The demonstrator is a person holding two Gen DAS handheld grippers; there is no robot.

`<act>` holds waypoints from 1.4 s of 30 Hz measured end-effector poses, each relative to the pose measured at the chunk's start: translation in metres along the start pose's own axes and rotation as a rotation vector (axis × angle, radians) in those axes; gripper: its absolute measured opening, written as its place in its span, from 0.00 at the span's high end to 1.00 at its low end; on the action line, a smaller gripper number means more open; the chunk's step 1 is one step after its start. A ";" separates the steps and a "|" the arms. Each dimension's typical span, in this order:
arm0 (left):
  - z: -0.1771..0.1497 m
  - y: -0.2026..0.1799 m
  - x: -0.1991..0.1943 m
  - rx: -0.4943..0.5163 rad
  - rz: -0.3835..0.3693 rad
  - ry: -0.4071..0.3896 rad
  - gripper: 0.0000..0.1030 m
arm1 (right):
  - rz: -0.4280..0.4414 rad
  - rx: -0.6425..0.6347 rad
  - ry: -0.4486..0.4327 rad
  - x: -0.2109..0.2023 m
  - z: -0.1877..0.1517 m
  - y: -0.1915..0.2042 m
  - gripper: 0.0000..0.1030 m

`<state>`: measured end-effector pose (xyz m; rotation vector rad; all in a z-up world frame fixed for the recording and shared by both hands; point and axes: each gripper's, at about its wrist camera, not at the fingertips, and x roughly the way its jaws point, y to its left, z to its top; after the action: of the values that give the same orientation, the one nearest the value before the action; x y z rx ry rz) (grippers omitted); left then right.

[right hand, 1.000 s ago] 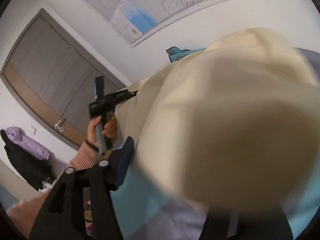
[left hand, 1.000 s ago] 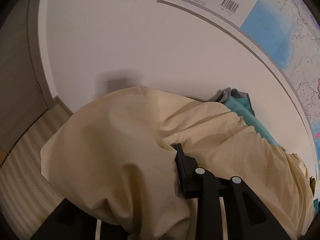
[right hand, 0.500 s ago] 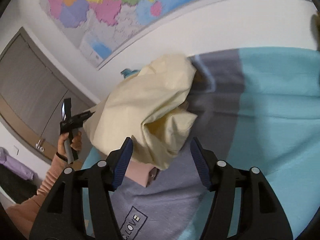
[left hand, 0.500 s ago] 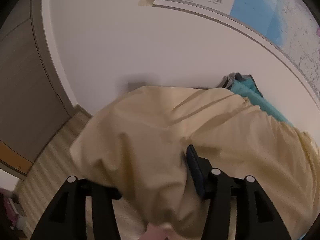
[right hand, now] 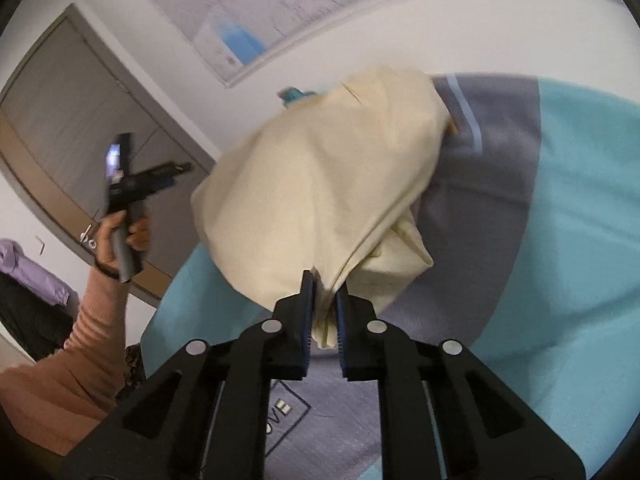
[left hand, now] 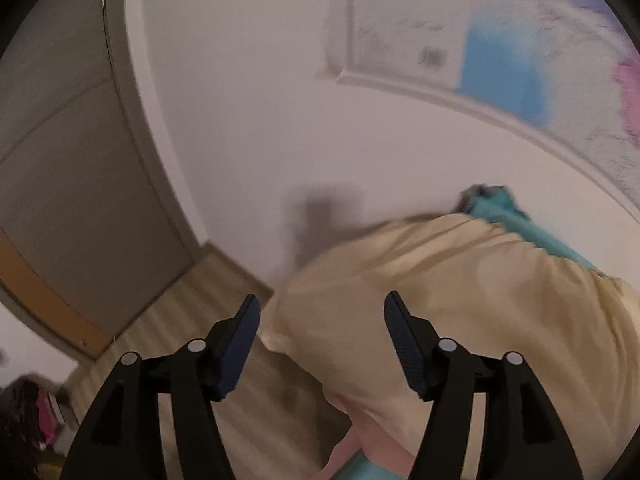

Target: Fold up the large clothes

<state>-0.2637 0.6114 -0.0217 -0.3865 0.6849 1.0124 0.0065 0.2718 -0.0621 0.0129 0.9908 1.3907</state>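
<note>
Left wrist view, from left to right. A grey-brown door (left hand: 80, 184) fills the left edge, with pale wood flooring (left hand: 172, 320) below it. The left gripper (left hand: 320, 332) occupies the lower centre with its two fingers spread wide and nothing between them. Beyond its right finger lies the cream garment (left hand: 460, 300), bunched into a soft mound, with its near edge blurred. A teal strip of bedding (left hand: 516, 220) shows behind the mound, and a wall map (left hand: 500, 52) hangs above at the upper right.

Right wrist view, from left to right. A purple garment (right hand: 28, 268) hangs at the far left edge. The person's left hand (right hand: 124, 232), in a pink sleeve (right hand: 96, 320), holds the other gripper handle raised in front of the door (right hand: 72, 120), well apart from the cloth. The right gripper (right hand: 323, 308) sits at the lower centre with its fingers drawn close together, pinching a gathered fold of the cream garment (right hand: 320, 184). The cloth rises from the pinch and drapes loosely over the bed cover (right hand: 580, 240), which is teal with a grey band (right hand: 480, 208). A printed label on the grey fabric below the gripper is partly hidden.
</note>
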 end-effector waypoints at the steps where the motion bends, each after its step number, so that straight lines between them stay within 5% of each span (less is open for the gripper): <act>1: -0.003 -0.006 -0.009 0.022 -0.034 -0.013 0.38 | -0.008 -0.016 0.003 0.001 0.000 0.003 0.86; 5: -0.022 -0.033 -0.033 0.101 -0.157 -0.055 0.33 | -0.051 -0.042 -0.006 -0.008 0.000 0.011 0.60; 12: -0.047 -0.072 -0.043 0.146 -0.315 -0.050 0.33 | -0.106 -0.077 -0.154 -0.050 0.018 0.023 0.56; 21: -0.067 -0.098 -0.040 0.135 -0.351 -0.041 0.32 | -0.088 -0.175 -0.158 -0.015 0.055 0.048 0.52; 30: -0.086 -0.121 -0.030 0.204 -0.303 -0.037 0.21 | -0.112 -0.153 0.027 0.057 0.030 0.020 0.52; 34: -0.089 -0.123 -0.034 0.224 -0.279 -0.058 0.21 | -0.120 -0.159 0.014 0.045 0.029 0.024 0.52; 42: -0.085 -0.122 -0.056 0.212 -0.364 -0.103 0.20 | -0.124 -0.252 -0.123 0.017 0.042 0.060 0.49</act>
<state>-0.2057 0.4652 -0.0468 -0.2589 0.5962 0.6033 -0.0197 0.3230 -0.0134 -0.1473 0.6984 1.3750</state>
